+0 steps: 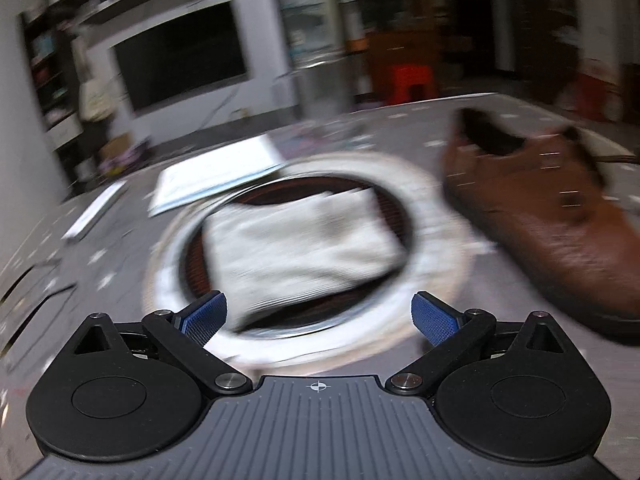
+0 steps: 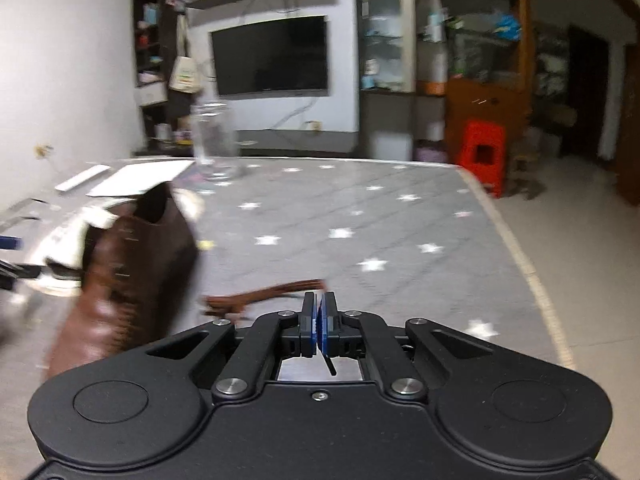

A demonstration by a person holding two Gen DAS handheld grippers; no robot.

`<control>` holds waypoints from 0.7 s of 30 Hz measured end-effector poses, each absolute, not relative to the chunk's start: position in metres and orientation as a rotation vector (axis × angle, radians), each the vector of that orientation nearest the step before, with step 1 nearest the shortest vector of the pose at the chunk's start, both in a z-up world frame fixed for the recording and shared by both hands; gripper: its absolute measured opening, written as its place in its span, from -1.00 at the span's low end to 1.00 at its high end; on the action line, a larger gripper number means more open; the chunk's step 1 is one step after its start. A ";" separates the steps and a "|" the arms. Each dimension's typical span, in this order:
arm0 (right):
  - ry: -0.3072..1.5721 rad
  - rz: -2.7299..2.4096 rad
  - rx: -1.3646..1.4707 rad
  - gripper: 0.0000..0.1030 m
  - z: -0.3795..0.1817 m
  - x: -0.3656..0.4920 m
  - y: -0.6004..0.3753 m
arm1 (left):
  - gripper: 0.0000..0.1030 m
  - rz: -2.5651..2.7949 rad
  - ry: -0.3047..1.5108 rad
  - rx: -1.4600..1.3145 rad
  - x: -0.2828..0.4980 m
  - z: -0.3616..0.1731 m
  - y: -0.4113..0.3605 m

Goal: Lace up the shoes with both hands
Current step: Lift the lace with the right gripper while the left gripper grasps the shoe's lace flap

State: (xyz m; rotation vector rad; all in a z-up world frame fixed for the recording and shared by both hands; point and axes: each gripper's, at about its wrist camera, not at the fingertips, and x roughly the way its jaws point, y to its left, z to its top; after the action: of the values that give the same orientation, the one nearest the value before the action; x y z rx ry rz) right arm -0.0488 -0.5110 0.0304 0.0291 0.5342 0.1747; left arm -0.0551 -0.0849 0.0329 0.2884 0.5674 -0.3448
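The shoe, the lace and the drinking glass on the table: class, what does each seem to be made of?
Shoe: likely brown leather, semi-glossy; it shows grain and soft highlights.
Lace: thin brown cord or leather strip, matte; too blurred to tell.
Drinking glass: clear glass or plastic; the background shows through it.

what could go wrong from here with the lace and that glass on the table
The right gripper is shut on the brown lace; a hard pull could slip it free or drag the brown shoe.
The empty glass stands behind the shoe, so a dragged shoe might knock it.
The left gripper is open and holds nothing, so the shoe is unsteadied.
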 end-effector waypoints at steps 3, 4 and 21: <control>0.556 0.229 0.071 -0.95 0.036 -0.052 -0.505 | 0.95 -0.454 0.540 0.291 -0.069 0.039 -0.108; 0.569 0.258 0.099 -0.95 0.036 -0.054 -0.505 | 0.95 -0.484 0.529 0.297 -0.074 0.041 -0.116; 0.700 0.645 0.508 -0.95 0.049 -0.037 -0.460 | 0.95 -0.805 0.483 0.374 -0.120 0.044 -0.188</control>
State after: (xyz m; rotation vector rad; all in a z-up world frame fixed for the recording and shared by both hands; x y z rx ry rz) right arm -0.0369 -0.4598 0.0495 0.5084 0.6996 0.6445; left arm -0.1196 -0.1879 0.0436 0.3738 0.4827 -0.8051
